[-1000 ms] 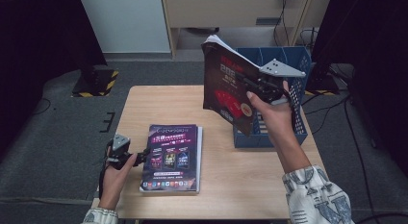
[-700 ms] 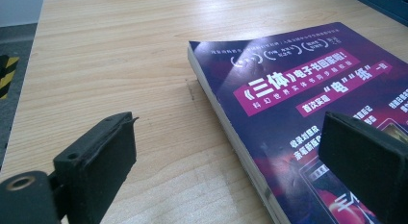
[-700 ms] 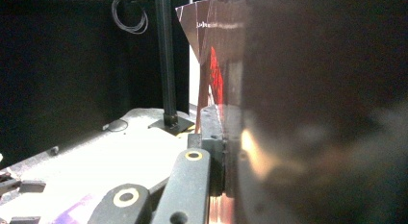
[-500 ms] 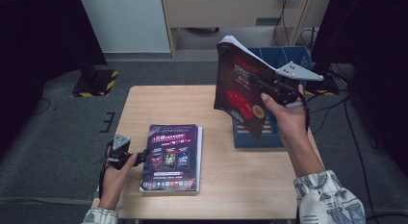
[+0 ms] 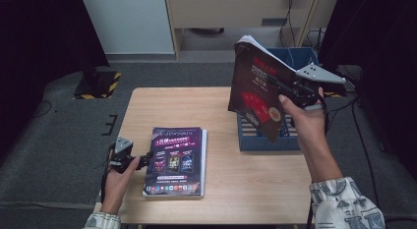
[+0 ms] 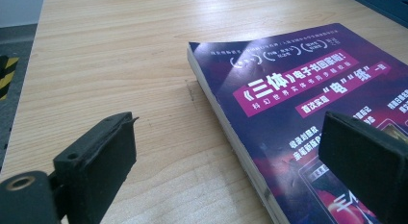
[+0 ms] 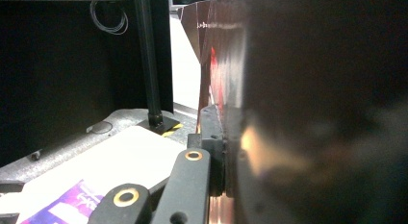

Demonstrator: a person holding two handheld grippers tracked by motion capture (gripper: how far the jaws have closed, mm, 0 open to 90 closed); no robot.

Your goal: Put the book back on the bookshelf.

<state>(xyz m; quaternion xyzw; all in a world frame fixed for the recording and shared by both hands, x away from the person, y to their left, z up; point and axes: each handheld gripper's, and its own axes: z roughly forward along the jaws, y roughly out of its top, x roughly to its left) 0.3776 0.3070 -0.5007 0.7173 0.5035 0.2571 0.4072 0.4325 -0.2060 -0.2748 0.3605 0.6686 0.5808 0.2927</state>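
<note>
Red-covered book (image 5: 256, 94): held up in the air over the counter's right side, above a blue rack; tilted, spine edge low, white page edges seen at the top.
Right claw (image 5: 284, 89): clamped on the red-covered book; in the right gripper view one black jaw is seen pressed flat against the dark glossy cover (image 7: 308, 89), which blocks the other jaw.
Right hand (image 5: 301, 112): wrapped round the claw's handle, patterned sleeve seen at the frame's lower edge.
Blue rack (image 5: 265, 135): slatted, set on the right part of the counter, partly covered by the raised book.
Purple book (image 5: 176, 160): lying flat, cover up, near the front middle of the counter (image 5: 167, 106); white and pink print noted on the cover (image 6: 298, 84).
Left claw (image 5: 146, 160): jaws spread apart, nothing between them; one jaw is seen over bare wood, the other over the purple book's cover, at its left edge.
Left hand (image 5: 115, 177): resting at the counter's front left.
Floor: grey carpet, a yellow-black striped plate (image 5: 101, 84) noted at far left.
</note>
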